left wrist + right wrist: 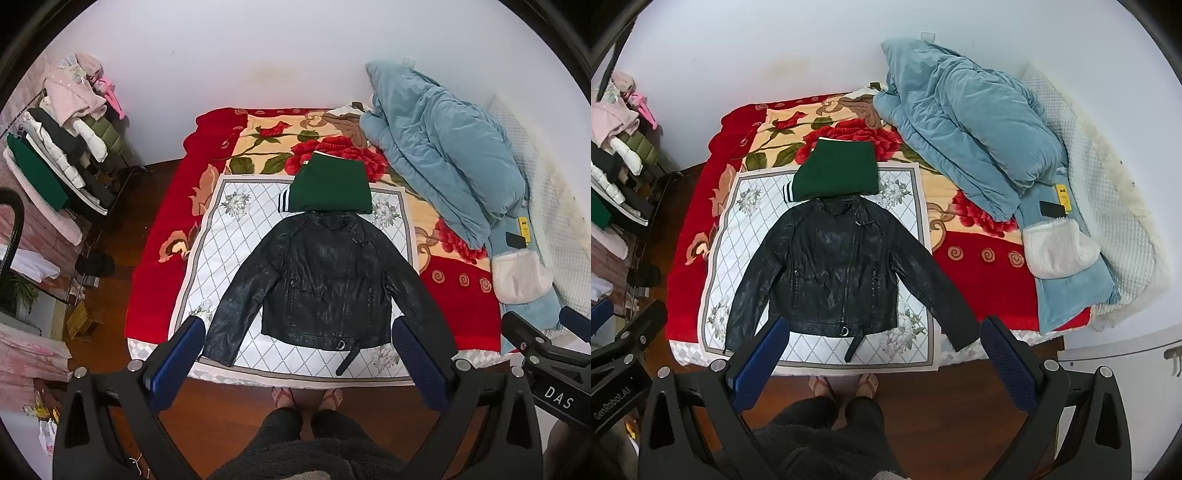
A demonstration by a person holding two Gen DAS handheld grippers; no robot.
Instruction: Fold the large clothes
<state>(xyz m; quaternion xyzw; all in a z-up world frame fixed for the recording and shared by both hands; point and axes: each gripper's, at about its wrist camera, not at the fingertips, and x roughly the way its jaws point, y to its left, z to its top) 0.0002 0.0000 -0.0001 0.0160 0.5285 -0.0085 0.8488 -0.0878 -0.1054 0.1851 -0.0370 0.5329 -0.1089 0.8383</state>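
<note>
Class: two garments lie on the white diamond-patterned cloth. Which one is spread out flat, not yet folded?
The black leather jacket, sleeves spread wide, zipper side up. The green knit garment beyond its collar is already folded compactly.

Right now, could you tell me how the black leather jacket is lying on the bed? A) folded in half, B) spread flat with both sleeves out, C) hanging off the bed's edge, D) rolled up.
B: the black leather jacket lies flat on the white patterned cloth, front up, with both sleeves angled outward.
</note>
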